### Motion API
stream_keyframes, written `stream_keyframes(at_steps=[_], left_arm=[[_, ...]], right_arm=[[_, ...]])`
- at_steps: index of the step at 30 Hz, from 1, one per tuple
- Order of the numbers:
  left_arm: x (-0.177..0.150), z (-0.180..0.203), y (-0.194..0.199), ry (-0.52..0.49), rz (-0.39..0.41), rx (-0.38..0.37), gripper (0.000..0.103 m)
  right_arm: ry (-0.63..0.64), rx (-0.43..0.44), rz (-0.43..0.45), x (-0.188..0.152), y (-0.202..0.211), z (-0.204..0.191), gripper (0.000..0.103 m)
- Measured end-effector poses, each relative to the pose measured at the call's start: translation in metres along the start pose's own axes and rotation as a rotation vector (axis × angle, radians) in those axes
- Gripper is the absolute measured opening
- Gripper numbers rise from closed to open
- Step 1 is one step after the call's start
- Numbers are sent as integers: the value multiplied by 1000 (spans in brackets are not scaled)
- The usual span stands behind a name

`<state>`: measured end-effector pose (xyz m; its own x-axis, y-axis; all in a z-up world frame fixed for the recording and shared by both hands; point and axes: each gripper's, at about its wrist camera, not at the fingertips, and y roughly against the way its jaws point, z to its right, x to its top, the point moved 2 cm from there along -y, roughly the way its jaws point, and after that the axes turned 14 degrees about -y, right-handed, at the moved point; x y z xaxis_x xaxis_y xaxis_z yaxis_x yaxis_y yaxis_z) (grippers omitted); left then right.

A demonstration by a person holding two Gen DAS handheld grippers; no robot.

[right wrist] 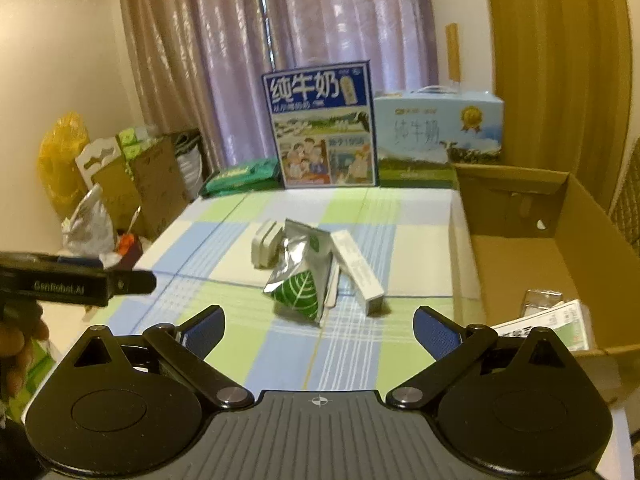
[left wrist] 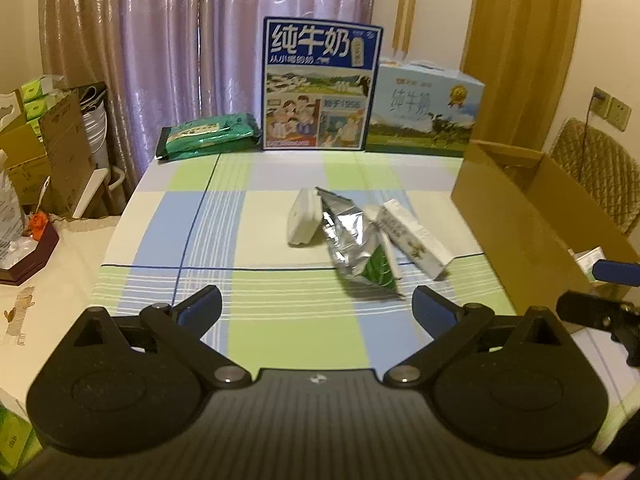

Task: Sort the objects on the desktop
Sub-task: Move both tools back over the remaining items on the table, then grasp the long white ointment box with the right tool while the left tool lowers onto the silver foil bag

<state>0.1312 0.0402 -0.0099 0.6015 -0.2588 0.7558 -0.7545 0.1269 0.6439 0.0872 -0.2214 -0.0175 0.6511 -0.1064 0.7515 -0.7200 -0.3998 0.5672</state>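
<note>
A small heap of three things lies near the middle of the checked tablecloth [left wrist: 200, 216]: a crumpled silver foil pouch [left wrist: 352, 240] with a green leaf print at its near end, a white rounded case [left wrist: 304, 218] touching the pouch on its left, and a long white carton [left wrist: 414, 240] lying at a slant just to the pouch's right. In the left wrist view the heap sits ahead of the left gripper [left wrist: 318, 308] and a little right of centre — the pouch's near corner reaches close to the right finger, but nothing lies between the fingers, which are spread wide and hold nothing. In the right wrist view the same pouch [right wrist: 300, 276], case [right wrist: 266, 246] and carton [right wrist: 358, 270] lie ahead of the right gripper [right wrist: 320, 330], nearly centred and a little left; its jaws too stand wide apart and empty. Both grippers are held low over the near part of the table, pointing toward the far edge, side by side. The left tool shows at the left edge of the right view, with part of a hand [right wrist: 20, 344] beneath it. An open cardboard box [right wrist: 576, 216] stands at the right side of the table, beside the heap, with a few packets in its near end. Along the far edge stand a blue milk carton case [left wrist: 320, 84], a pale blue milk case [left wrist: 426, 110] to its right and a green packet [left wrist: 208, 136] to its left, with curtains [left wrist: 200, 40] behind.
</note>
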Motion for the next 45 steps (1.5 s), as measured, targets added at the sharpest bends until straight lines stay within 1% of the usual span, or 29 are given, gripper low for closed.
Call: stream_keyframes(at_steps=[4, 10, 17, 20, 22, 25, 30, 36, 38, 41, 42, 43, 45], left_arm=[[-2, -2, -18, -16, -18, -1, 100], [0, 1, -52, -22, -33, -43, 100], [8, 17, -104, -82, -62, -85, 100], [11, 22, -128, -93, -71, -107, 100], [12, 24, -144, -96, -82, -117, 100], [14, 29, -165, -98, -94, -128, 100], [25, 30, -185, -106, -88, -129, 100], [32, 26, -205, -74, -93, -147, 100], [34, 26, -210, -56, -94, -164, 100], [34, 28, -220, -47, -107, -179, 99], [33, 28, -223, -50, -114, -176, 99], [33, 29, -225, -57, -119, -172, 98], [31, 30, -228, -74, -123, -161, 97]], right_arm=[[23, -10, -25, -7, -16, 0, 98], [81, -45, -43, -14, -46, 6, 98], [151, -68, -65, -19, -86, 18, 97], [146, -88, -61, -18, -105, 26, 94], [140, -100, -66, -18, -117, 31, 90], [132, -105, -69, -18, -136, 39, 88], [133, -126, -47, -14, -161, 45, 86], [145, -151, -25, -5, -185, 50, 86], [150, -160, -21, -2, -193, 52, 86], [146, -168, -32, 0, -208, 57, 86], [148, -171, -36, 0, -211, 58, 83], [152, -171, -40, 0, -214, 59, 75], [154, -167, -53, -1, -219, 60, 67]])
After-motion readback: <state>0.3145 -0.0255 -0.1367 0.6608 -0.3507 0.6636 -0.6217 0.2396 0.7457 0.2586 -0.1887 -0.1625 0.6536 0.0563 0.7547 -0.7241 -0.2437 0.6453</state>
